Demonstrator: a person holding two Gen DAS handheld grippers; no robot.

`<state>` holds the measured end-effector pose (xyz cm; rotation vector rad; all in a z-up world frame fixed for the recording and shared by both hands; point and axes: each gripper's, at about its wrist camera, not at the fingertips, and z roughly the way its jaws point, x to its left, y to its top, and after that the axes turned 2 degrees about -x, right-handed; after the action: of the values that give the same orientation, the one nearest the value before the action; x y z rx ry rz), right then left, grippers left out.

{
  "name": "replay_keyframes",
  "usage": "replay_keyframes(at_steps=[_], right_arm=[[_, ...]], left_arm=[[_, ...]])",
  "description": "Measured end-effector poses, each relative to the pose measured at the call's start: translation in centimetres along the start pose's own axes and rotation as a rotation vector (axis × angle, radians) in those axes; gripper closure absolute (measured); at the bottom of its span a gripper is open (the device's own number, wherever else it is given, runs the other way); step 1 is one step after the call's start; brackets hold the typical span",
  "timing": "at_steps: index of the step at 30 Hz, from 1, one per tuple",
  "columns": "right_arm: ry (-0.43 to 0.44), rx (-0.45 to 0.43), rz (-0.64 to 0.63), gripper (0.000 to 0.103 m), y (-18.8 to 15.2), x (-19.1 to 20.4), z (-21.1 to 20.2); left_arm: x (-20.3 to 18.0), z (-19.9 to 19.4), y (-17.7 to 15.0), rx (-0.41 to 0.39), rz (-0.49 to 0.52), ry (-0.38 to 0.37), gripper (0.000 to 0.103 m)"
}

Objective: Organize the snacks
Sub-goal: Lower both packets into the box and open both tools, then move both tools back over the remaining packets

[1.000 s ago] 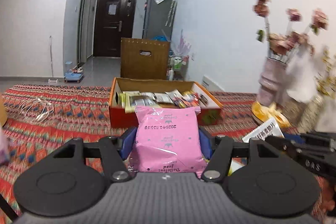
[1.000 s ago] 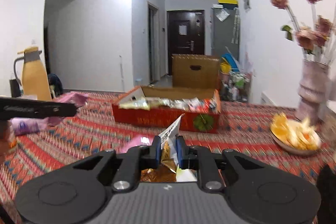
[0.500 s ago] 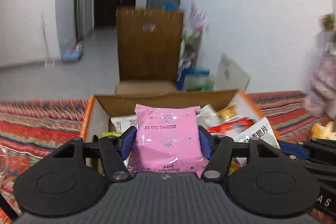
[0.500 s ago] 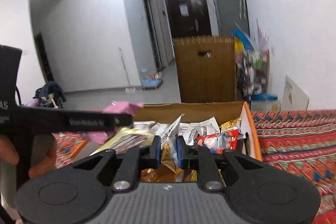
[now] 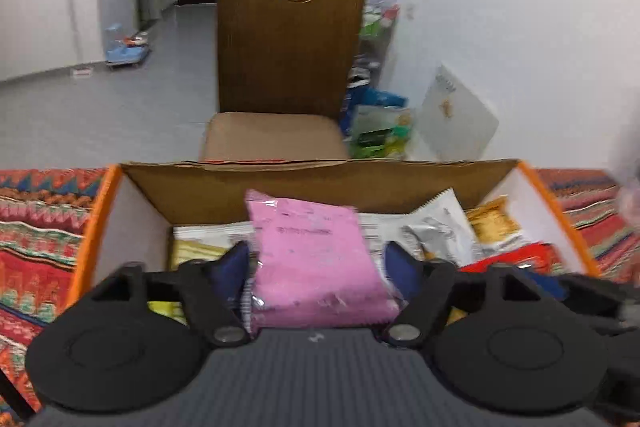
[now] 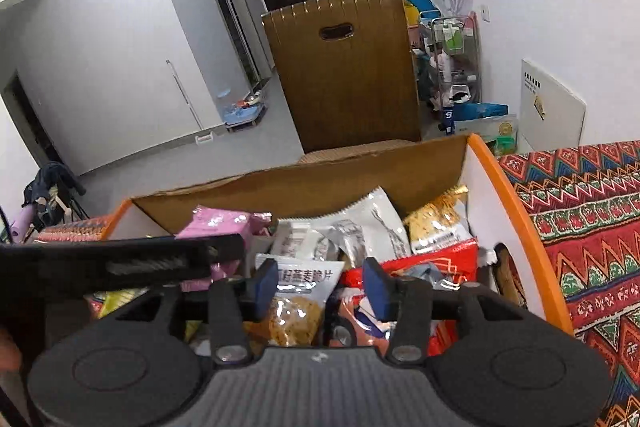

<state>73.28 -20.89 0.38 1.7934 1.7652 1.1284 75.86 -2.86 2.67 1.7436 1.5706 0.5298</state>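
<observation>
We are at the release step of putting snacks away: both grippers hang over the open cardboard box [image 5: 132, 187], which sits on the patterned bench [image 5: 36, 227] and already holds a heap of packets.

Our left gripper [image 5: 320, 263] has just been opening. Its blue pads now stand wide on either side of the pink packet [image 5: 312, 255], with a gap showing at both edges, so the packet is no longer pinched; it lies loose between the jaws, over the packets in the box. In the right wrist view the same pink packet [image 6: 224, 223] shows beyond the left gripper's dark finger.

Our right gripper [image 6: 320, 281] has also just been opening and stands at a moderate gap. The white-and-yellow crisp packet [image 6: 298, 291] lies below and between its pads, resting on the pile, not pressed.

Both grippers point forward and downward into the box, side by side, the left one crossing the lower left of the right wrist view.

Next, we judge, both hands should lift back clear without dragging the freed packets, then go for the remaining snacks.
</observation>
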Motion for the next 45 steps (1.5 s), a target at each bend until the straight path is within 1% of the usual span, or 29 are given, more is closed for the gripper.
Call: replay_keyframes(at_steps=[1, 3, 4, 5, 7, 9, 13, 14, 16, 17, 18, 19, 20, 22, 24, 26, 27, 28, 29, 30, 31, 34, 36, 37, 39, 42, 45], right_arm=[[-0.002, 0.002, -0.008, 0.056, -0.2, 0.0, 0.2], [0.001, -0.015, 0.001, 0.049, -0.2, 0.1, -0.2], [-0.007, -0.023, -0.009, 0.043, -0.2, 0.3, -0.4], [-0.017, -0.040, -0.028, 0.041, -0.4, 0.6, -0.9], [-0.049, -0.049, -0.079, 0.039, -0.7, 1.1, -2.1], [-0.059, -0.068, -0.106, 0.039, -0.4, 1.0, -3.8], [-0.056, -0.101, -0.148, 0.036, 0.7, 1.1, -7.8], [-0.056, -0.114, -0.171, 0.034, 0.6, 1.3, -9.4], [-0.054, -0.137, -0.214, 0.033, 0.6, 1.5, -12.2], [-0.051, -0.159, -0.242, 0.032, 0.3, 1.7, -14.3], [-0.053, -0.180, -0.268, 0.031, -0.2, 1.8, -15.9], [-0.061, -0.214, -0.299, 0.026, -0.8, 1.9, -17.9], [-0.073, -0.250, -0.324, 0.022, -1.5, 1.9, -19.9], [-0.102, -0.289, -0.355, 0.021, -2.6, 1.8, -23.0], [-0.108, -0.318, -0.362, 0.020, -4.3, 1.5, -26.5], [-0.098, -0.332, -0.360, 0.020, -6.3, 1.2, -30.1], [-0.092, -0.339, -0.364, 0.020, -7.3, 1.0, -31.4], [-0.089, -0.342, -0.370, 0.017, -8.5, 0.9, -32.7], [-0.090, -0.348, -0.374, 0.012, -9.8, 0.9, -34.1], [-0.089, -0.358, -0.376, 0.009, -11.3, 0.8, -35.7], [-0.090, -0.363, -0.379, 0.007, -13.0, 0.8, -37.2], [-0.077, -0.357, -0.382, 0.007, -17.7, 0.9, -40.5], [-0.070, -0.337, -0.367, 0.006, -20.9, 0.6, -42.4], [-0.075, -0.336, -0.355, 0.006, -22.7, 0.4, -43.3], [-0.097, -0.319, -0.341, 0.006, -25.6, 0.2, -44.5], [-0.135, -0.290, -0.306, 0.006, -29.9, 0.1, -46.2], [-0.132, -0.244, -0.243, 0.005, -33.2, -0.6, -47.2]], left_arm=[[0.0, -0.2, -0.2, -0.010, -0.001, -0.012, 0.019], [-0.6, -0.9, -0.3, -0.023, 0.029, -0.005, 0.017], [-0.9, -1.2, -0.3, -0.027, 0.042, 0.003, 0.016], [-1.1, -1.5, -0.2, -0.025, 0.055, 0.010, 0.016], [-1.6, -2.7, 0.1, -0.031, 0.070, 0.018, 0.016], [-1.7, -4.1, 0.6, -0.046, 0.078, 0.021, 0.016], [-1.8, -10.0, 0.4, -0.104, 0.053, 0.031, 0.015], [-1.8, -11.6, 0.2, -0.117, 0.044, 0.039, 0.015], [-1.8, -15.3, -0.9, -0.161, 0.030, 0.070, 0.009], [-1.9, -17.4, -1.8, -0.202, 0.025, 0.104, 0.007], [-2.0, -19.3, -2.8, -0.237, 0.015, 0.144, 0.006], [-2.1, -21.5, -4.1, -0.265, 0.003, 0.178, 0.006], [-2.2, -23.2, -5.1, -0.276, -0.005, 0.184, 0.006], [-2.2, -26.8, -7.5, -0.290, -0.033, 0.164, 0.003], [-2.4, -30.2, -10.3, -0.314, -0.049, 0.152, 0.002], [-3.1, -33.4, -13.3, -0.335, -0.016, 0.154, 0.002], [-3.7, -34.8, -14.9, -0.351, 0.005, 0.168, 0.001], [-4.2, -36.1, -16.2, -0.372, 0.017, 0.187, 0.000], [-4.8, -37.5, -17.8, -0.395, 0.029, 0.200, 0.000], [-5.3, -38.8, -19.4, -0.406, 0.039, 0.198, 0.000], [-5.7, -39.7, -20.7, -0.404, 0.044, 0.188, 0.000], [-7.0, -42.7, -25.4, -0.407, 0.060, 0.169, 0.000], [-8.0, -44.4, -28.8, -0.422, 0.093, 0.192, 0.000], [-8.5, -45.2, -30.5, -0.425, 0.118, 0.200, 0.000], [-9.5, -46.5, -33.6, -0.425, 0.131, 0.221, 0.000], [-10.5, -47.0, -37.2, -0.389, 0.125, 0.226, 0.000], [-11.5, -46.2, -40.1, -0.315, 0.152, 0.230, 0.000]])
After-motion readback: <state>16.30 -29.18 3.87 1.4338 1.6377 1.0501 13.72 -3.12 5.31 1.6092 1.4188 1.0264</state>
